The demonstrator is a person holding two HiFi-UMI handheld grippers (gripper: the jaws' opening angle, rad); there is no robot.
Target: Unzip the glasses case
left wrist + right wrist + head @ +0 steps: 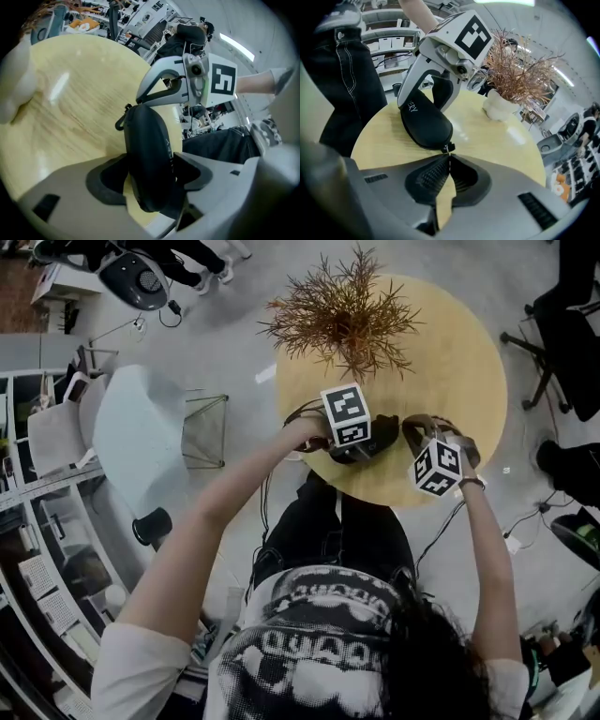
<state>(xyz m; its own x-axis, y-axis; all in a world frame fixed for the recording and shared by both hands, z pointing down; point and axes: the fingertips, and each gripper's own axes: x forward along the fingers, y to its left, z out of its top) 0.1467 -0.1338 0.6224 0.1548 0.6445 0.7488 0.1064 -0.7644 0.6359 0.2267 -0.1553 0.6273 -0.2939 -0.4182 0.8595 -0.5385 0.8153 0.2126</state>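
Glasses case (145, 136), black, is on the round wooden table (450, 362), on the person's side of the dried plant (342, 310), near it but not touching. The case stands on its long edge and looks zipped shut.

Left gripper (150, 164) is clamped on the case. Its jaws stand wide with a pad on each broad side, at the end away from the zipper pull (448, 149).

Right gripper (449, 159) has its jaws together, tips pinched on the zipper pull at the case's other end. A small dark loop (120, 123) sticks out at that same end.

In the head view the left gripper's marker cube (345, 415) sits just below the plant. The right gripper's marker cube (438, 468) is below and right of the plant, a bit farther off. The case is between the two cubes.

The plant stands in a white pot (499, 105), past the case as seen from the right gripper. Both of the person's bare forearms reach in toward the plant from the bottom of the head view. Black trousers (342, 70) show at the table edge opposite the plant. A white chair (141, 437) is on the floor, well apart from the plant, to its left in the head view.
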